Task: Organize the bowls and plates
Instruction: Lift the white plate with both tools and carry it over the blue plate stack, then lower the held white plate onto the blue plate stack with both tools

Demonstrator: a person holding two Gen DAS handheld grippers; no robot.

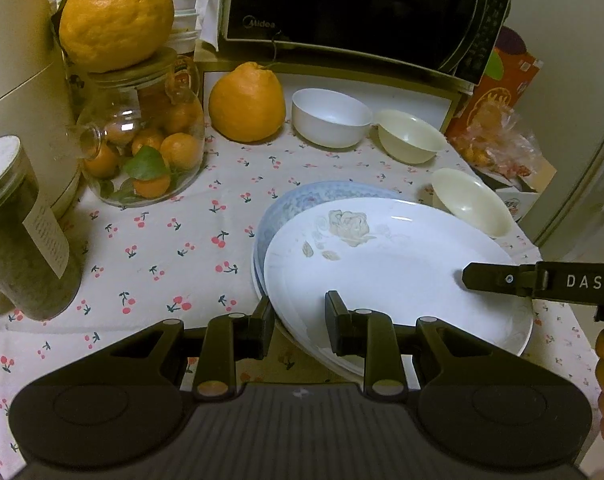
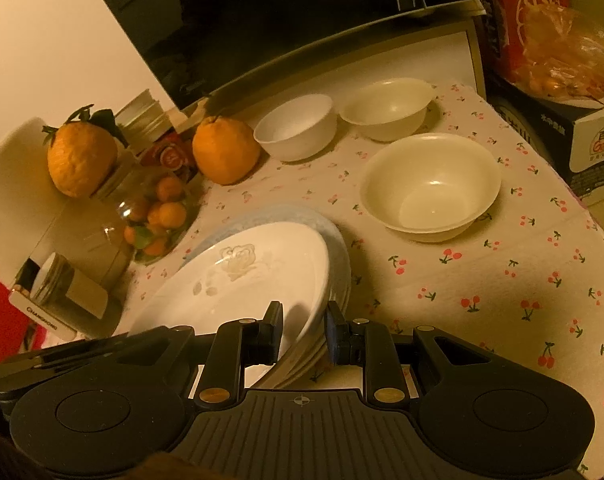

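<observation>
A white plate with a faded rose print (image 1: 381,264) lies on top of a blue-rimmed plate (image 1: 302,196) and others in a stack. My left gripper (image 1: 300,322) straddles the near-left rim of the top plate, one finger under and one over. My right gripper (image 2: 303,330) straddles the plate's opposite rim (image 2: 313,308); its finger also shows in the left wrist view (image 1: 497,276). Neither pair of jaws clearly presses the rim. A white bowl (image 1: 329,118) and two cream bowls (image 1: 409,136) (image 1: 471,202) stand behind the plates.
A microwave (image 1: 353,4) sits on a shelf at the back. A large orange (image 1: 246,102), a glass jar of small oranges (image 1: 150,148) with another orange on top, and a labelled jar (image 1: 18,232) stand left. Snack bags and boxes (image 1: 497,136) crowd the right edge.
</observation>
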